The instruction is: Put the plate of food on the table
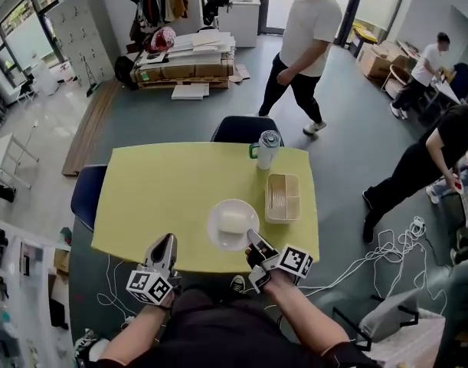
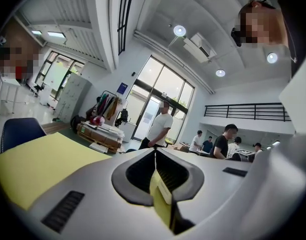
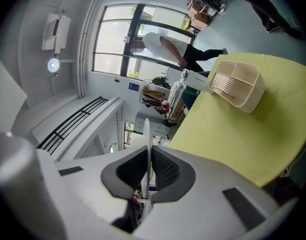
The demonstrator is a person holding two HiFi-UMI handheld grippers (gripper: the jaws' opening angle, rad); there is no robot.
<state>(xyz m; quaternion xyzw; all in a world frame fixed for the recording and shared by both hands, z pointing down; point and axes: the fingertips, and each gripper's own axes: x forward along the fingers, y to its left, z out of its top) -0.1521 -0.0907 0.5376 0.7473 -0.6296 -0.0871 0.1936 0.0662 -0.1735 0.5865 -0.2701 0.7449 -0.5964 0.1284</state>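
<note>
plate point(image 1: 216, 225) rim, clamped in right gripper point(image 1: 252, 237) jaws

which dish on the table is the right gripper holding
The round white plate of food: the right gripper is shut on its rim. The beige divided box and tumbler stand farther back.

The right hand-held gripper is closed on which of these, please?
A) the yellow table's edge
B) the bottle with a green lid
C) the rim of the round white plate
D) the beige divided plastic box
C: the right hand-held gripper pinches the near rim of the round white plate, whose thin edge shows between its jaws in its own view.
</note>
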